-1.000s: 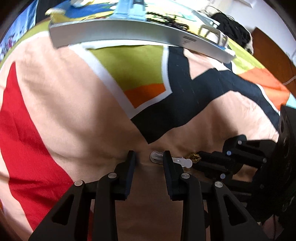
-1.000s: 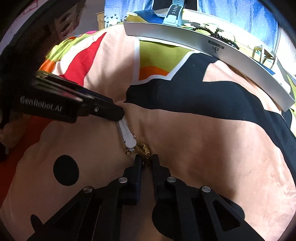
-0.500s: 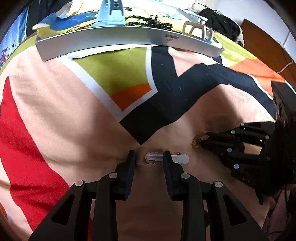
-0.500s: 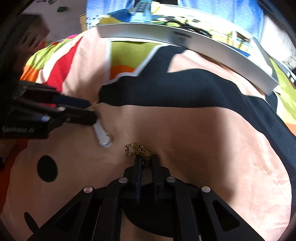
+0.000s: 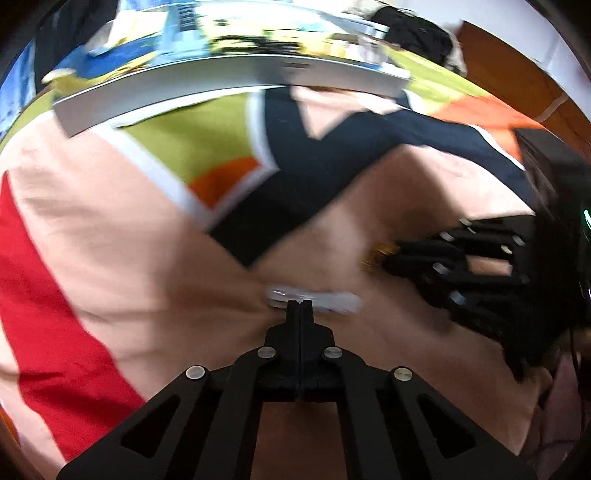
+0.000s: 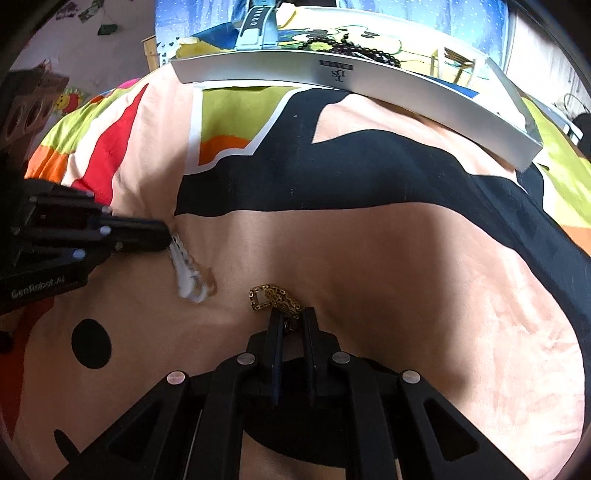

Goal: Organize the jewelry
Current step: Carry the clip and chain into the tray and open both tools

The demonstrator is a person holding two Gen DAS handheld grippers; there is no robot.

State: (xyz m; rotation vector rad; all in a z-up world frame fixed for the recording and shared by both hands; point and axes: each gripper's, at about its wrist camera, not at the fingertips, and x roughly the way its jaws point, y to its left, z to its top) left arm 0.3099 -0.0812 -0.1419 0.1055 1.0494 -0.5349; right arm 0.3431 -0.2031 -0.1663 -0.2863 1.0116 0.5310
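A white hair clip (image 5: 314, 300) lies on the patterned bedspread, and my left gripper (image 5: 300, 306) is shut on its near edge. In the right wrist view the clip (image 6: 188, 271) hangs from the left gripper (image 6: 168, 240). My right gripper (image 6: 292, 317) is shut on a gold chain (image 6: 275, 297), held just above the peach fabric. The chain (image 5: 378, 256) also shows at the right gripper's tips in the left wrist view. A shallow silver tray (image 6: 369, 86) sits at the far side and holds a black bead string (image 6: 354, 46) and a light blue watch band (image 6: 255, 27).
The bedspread (image 6: 369, 240) has peach, black, red and green patches and soft folds. The tray's front wall (image 5: 221, 96) runs across the top of the left wrist view. A dark bundle (image 5: 413, 35) lies beyond the tray, with a wooden board (image 5: 517, 74) at the far right.
My left gripper has closed from open onto the white clip. My right gripper, still shut on the gold chain, has drawn away from the clip to the right.
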